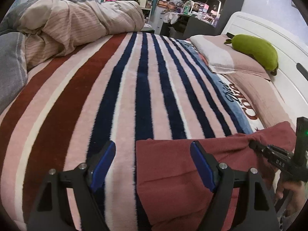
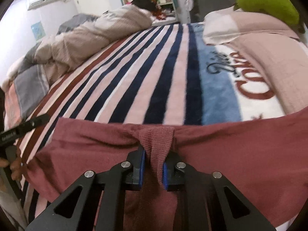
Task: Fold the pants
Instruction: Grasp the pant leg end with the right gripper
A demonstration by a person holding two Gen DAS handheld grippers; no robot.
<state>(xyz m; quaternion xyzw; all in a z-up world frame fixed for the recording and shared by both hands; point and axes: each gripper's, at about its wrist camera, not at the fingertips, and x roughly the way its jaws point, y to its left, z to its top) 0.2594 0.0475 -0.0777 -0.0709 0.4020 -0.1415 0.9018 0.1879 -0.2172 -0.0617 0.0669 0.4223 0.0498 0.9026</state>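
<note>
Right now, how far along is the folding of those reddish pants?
Early on. Done: the pants lie spread on the striped blanket. In hand: the right gripper pinches a ribbed edge, while the left gripper hangs open over the other end. Left: gripping that end and every fold.

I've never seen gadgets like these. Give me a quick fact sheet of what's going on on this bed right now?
Place: bed with a striped blanket
Garment: dark red pants, spread along the near edge
Right gripper: shut, pinching a ribbed cuff of the pants
Left gripper: open, holding nothing, over the pants' corner
Also on the bed: rumpled duvet, pillow, green plush toy
Fold: not yet made
</note>
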